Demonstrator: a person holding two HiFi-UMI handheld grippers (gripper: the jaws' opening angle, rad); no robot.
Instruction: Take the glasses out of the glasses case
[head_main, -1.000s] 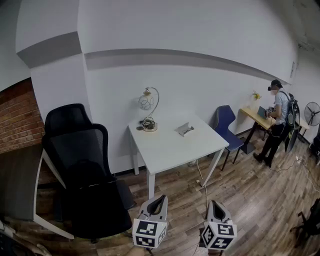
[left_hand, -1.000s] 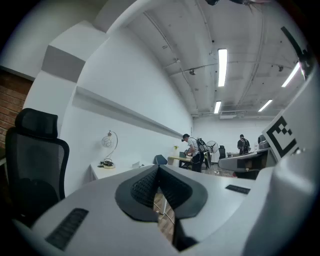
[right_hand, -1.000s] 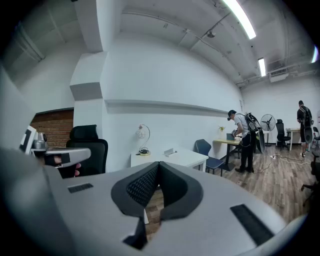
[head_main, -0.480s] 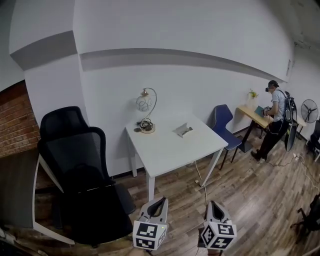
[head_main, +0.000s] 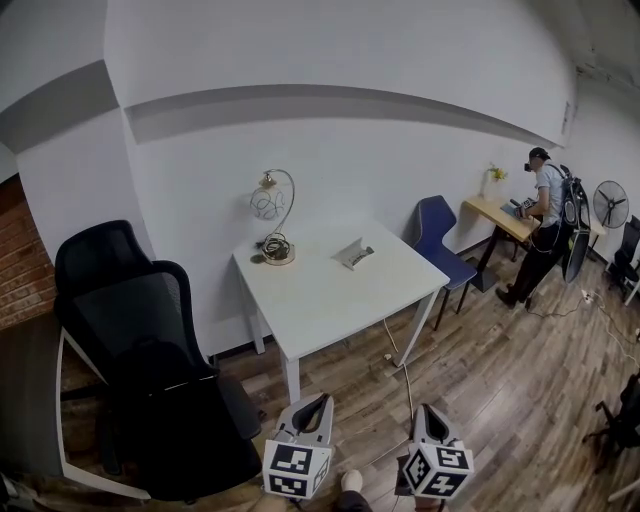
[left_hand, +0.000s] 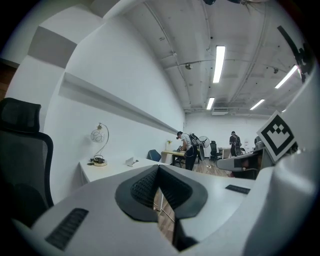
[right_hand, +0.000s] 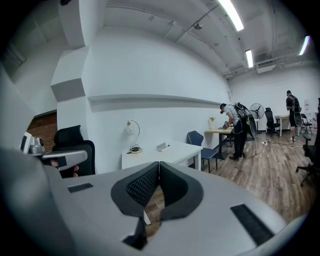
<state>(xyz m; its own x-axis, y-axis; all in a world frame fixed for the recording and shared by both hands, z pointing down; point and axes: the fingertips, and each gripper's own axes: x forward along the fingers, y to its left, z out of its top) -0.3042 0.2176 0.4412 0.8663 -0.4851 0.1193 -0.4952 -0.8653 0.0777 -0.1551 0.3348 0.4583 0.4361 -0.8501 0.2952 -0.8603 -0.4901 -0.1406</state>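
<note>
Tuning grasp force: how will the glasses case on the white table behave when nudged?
The glasses case looks small and low, so it is probably light and unlikely to tip. The table top looks smooth, so it may slide. Too far to judge stiffness.

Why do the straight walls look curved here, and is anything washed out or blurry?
Head view: the wide lens bows the grey wall band into an arc; the light is even and the white table crisp. Left gripper view: black rounded corners, ceiling strip lights blown out to white. Right gripper view: same dark rim and bending; the distant room stays sharp.
</note>
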